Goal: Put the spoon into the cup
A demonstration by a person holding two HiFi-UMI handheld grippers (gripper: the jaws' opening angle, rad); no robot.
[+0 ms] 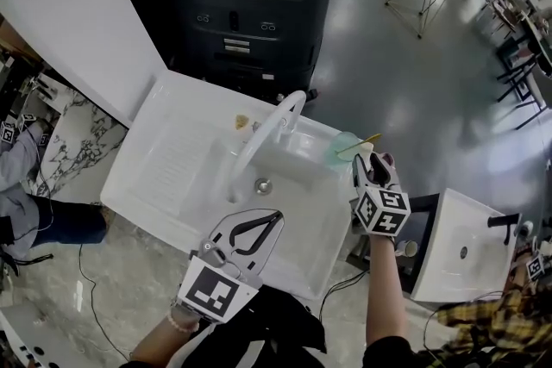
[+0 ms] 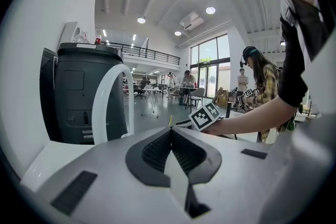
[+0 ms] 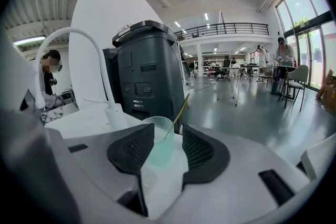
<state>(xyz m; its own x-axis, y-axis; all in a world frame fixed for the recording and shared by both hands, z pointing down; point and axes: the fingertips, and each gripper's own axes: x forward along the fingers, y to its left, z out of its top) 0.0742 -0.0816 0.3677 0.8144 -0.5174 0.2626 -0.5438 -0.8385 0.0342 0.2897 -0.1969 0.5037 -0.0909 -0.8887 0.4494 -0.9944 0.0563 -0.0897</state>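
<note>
On the sink (image 1: pixel 177 152)'s rim, spoon (image 3: pixel 180 108) in green cup (image 3: pixel 160 147), just ahead of wide-open empty right claw (image 3: pixel 168 126), left claw (image 2: pixel 171 131) closed.

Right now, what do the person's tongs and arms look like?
Both the left tongs and right tongs are pale grey shells with black ribbed pads, each carrying a cube of black-and-white square markers. No cables show on them. The forearms are bare; a pale bracelet circles the left wrist.
</note>
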